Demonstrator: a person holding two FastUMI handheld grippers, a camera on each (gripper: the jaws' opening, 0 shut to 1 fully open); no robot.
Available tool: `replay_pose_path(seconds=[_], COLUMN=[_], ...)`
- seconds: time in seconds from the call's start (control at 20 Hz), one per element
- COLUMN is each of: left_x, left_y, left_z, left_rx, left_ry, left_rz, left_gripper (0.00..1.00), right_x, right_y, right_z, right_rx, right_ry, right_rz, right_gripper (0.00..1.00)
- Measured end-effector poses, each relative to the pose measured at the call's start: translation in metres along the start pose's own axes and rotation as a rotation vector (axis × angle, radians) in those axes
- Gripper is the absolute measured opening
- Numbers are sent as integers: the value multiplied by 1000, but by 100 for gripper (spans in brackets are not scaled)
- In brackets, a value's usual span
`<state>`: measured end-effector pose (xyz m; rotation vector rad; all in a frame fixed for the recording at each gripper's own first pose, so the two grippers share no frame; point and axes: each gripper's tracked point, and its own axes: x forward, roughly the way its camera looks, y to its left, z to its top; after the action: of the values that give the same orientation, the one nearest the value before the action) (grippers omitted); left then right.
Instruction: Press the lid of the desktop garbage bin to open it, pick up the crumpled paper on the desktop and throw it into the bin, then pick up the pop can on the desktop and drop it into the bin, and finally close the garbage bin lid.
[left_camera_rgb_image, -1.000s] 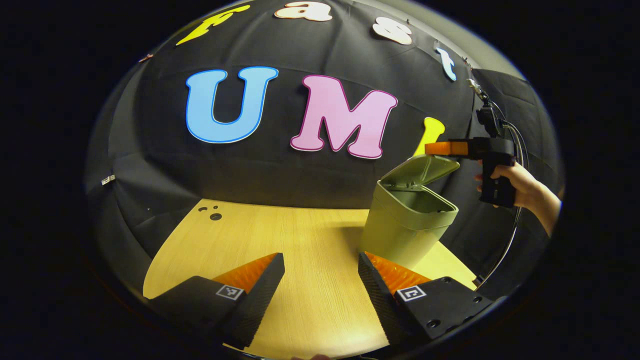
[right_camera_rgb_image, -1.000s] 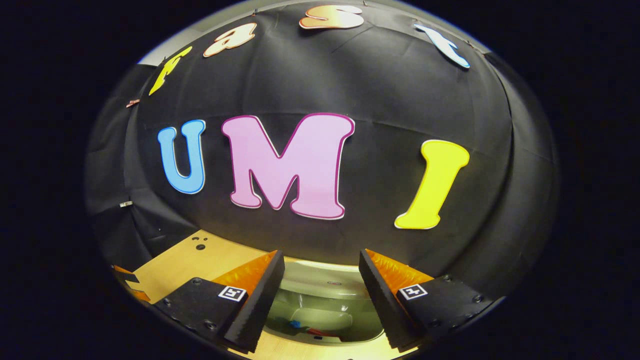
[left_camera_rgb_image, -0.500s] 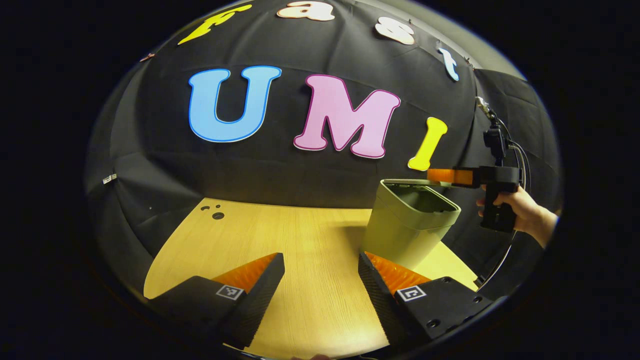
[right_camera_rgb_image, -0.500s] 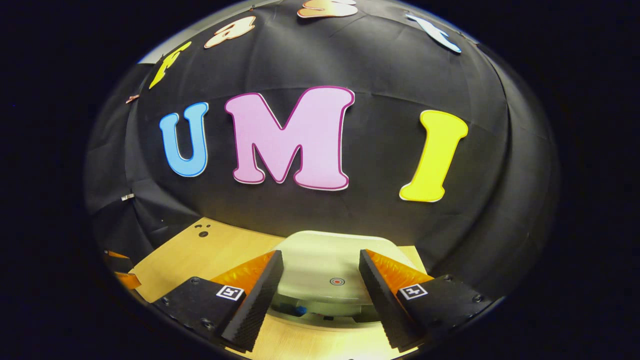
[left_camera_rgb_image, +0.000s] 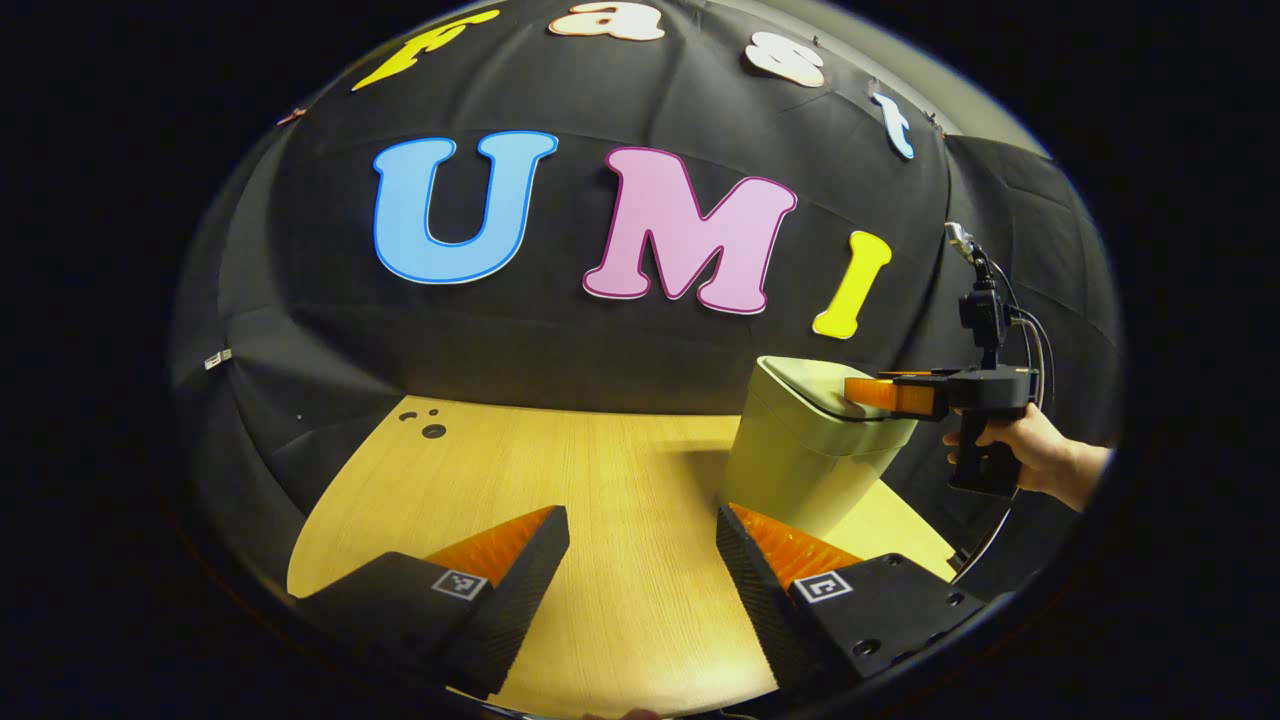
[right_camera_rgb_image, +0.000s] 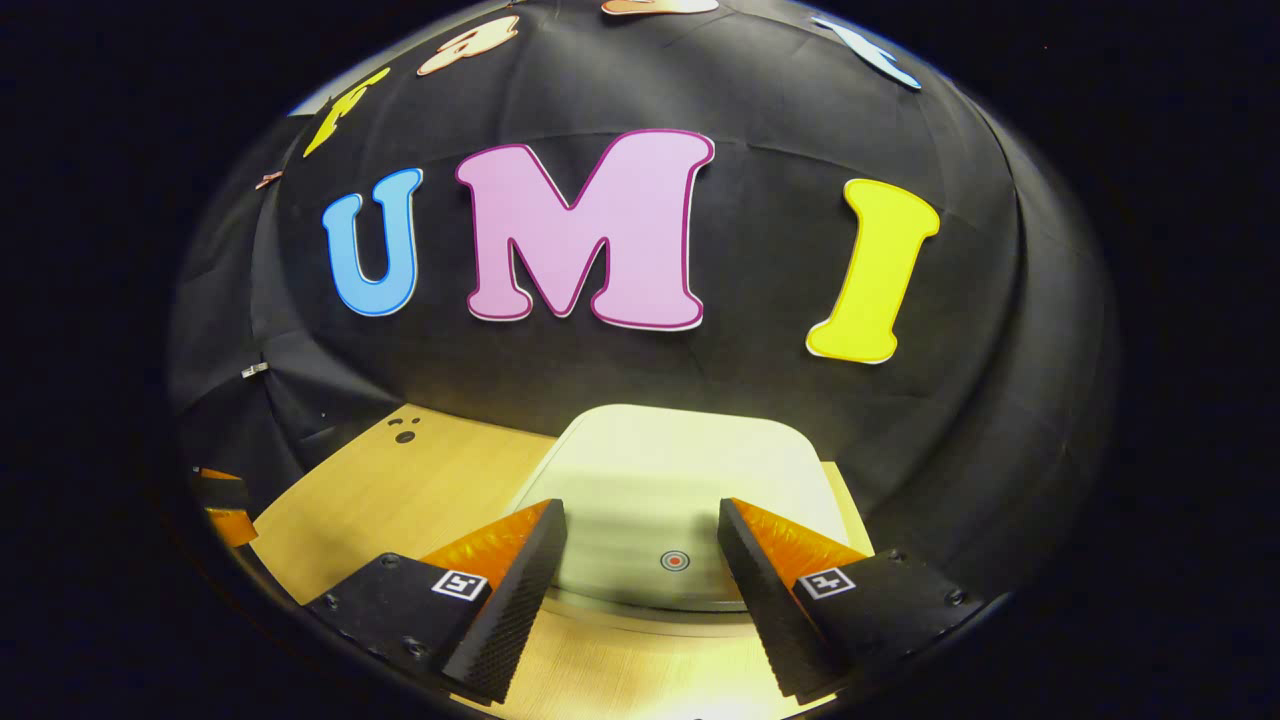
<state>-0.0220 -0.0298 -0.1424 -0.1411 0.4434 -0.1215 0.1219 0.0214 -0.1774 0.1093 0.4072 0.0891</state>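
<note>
Table (left_camera_rgb_image: 600, 500): light wood-grain top, set against black cloth wall. Few small dark holes (left_camera_rgb_image: 430, 430) near far left corner. Green bin (left_camera_rgb_image: 800, 470) stands upright on right part of table, near far edge, lid (right_camera_rgb_image: 660, 480) down flat. Small round mark on lid front.

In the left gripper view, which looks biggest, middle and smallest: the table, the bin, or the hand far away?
1. Table, biggest.
2. Bin.
3. Hand, smallest, though it sits far off at the curved edge, so it may only look that small.

Wooden table (left_camera_rgb_image: 620, 470), black cloth wall (left_camera_rgb_image: 560, 340)
</note>
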Motion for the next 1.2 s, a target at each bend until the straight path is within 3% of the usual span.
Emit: replay_pose_path(seconds=[0.25, 0.45, 0.55, 1.2], left_x=[2, 4, 3, -1], left_y=[0, -5, -7, -15], left_z=[-2, -4, -6, -3], left_rx=[-13, -27, -31, -19], left_ry=[-2, 0, 1, -3], left_rz=[3, -4, -5, -25], left_gripper=[95, 95, 95, 95], right_x=[2, 5, 3, -10], right_y=[-1, -1, -1, 6], right_z=[-4, -4, -7, -5], right_rx=[36, -2, 43, 32], right_ry=[-36, -45, -45, -57], right_rz=[25, -11, -19, 61], right_gripper=[97, 97, 98, 97])
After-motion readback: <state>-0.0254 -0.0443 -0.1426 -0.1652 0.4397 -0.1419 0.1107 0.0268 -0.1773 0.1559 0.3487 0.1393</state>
